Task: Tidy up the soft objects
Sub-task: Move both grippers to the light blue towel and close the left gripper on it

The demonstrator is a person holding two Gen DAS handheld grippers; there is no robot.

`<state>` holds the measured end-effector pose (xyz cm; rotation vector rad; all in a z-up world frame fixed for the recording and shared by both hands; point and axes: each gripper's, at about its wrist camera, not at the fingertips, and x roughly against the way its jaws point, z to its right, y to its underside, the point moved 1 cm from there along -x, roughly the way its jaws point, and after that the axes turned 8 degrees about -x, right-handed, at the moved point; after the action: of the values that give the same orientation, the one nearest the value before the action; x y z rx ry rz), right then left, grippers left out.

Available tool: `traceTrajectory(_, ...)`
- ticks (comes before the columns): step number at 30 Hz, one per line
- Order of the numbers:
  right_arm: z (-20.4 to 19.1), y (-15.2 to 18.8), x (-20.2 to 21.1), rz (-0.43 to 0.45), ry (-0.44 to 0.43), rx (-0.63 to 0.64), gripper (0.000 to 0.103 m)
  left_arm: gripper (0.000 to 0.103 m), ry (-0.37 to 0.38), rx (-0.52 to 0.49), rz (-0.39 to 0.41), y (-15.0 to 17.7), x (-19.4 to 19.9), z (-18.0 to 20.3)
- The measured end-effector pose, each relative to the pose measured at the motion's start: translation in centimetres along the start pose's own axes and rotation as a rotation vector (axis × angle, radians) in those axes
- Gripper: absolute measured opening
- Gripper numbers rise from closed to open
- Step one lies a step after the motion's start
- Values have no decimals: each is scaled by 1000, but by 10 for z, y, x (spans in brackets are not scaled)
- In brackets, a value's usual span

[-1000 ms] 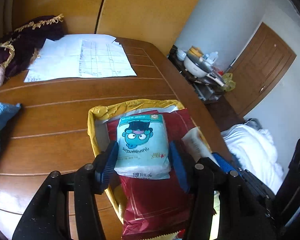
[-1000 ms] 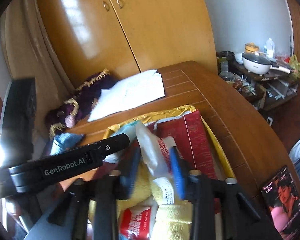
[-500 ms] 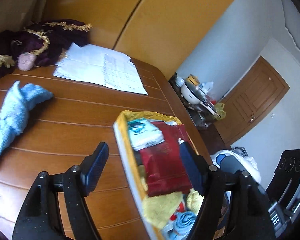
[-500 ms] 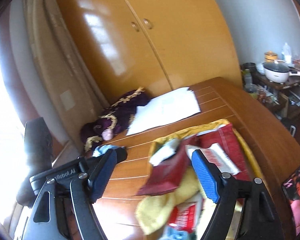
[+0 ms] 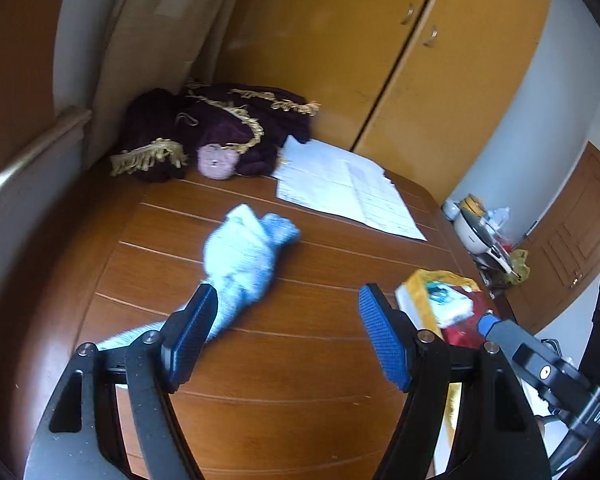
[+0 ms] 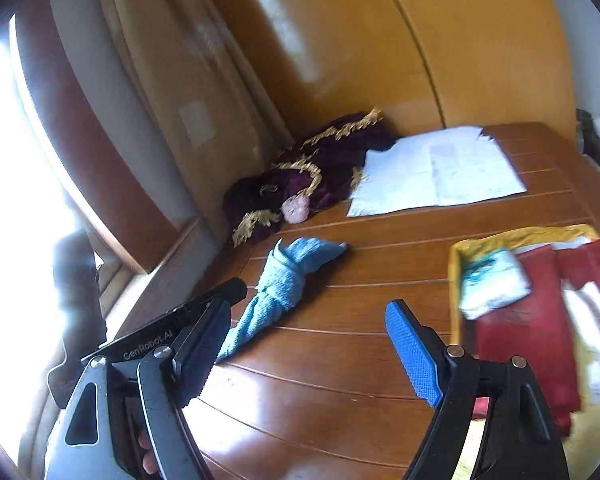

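Both grippers hovering over wooden table, jaws spread wide, nothing btwn: left gripper, right gripper. Blue towel lying twisted on table, tail hiding behind left finger. Yellow box w/ packets blurring, cut off at right edge.

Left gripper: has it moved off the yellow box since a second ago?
Yes. The left gripper, open, has swung left off the yellow box and now frames bare table beside the blue towel.
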<state>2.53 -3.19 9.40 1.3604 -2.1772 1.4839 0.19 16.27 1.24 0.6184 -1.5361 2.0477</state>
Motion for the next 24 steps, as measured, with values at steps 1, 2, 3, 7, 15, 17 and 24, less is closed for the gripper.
traceTrajectory(1, 0, 1, -9, -16, -8, 1, 82, 73, -13, 5, -5, -1, -4, -7)
traceTrajectory(2, 1, 3, -15, -25, -3, 1, 82, 73, -21, 9, -9, 0, -8, -13)
traceTrajectory(3, 3, 5, -20, -32, 0, -6, 82, 73, -31, 13, -20, 1, -14, -19)
traceTrajectory(7, 6, 10, -26, -18, 5, 2, 81, 73, -69, 21, -87, 5, -30, -30)
traceTrajectory(15, 5, 15, -32, -29, 3, 30, 78, 64, -189, -18, -232, 13, -69, -31)
traceTrajectory(17, 5, 16, -34, -40, 1, 30, 78, 49, -194, 7, -257, 18, -74, -34)
traceTrajectory(24, 9, 16, -40, -71, -27, 11, 77, 13, -155, 29, -248, 35, -48, -25)
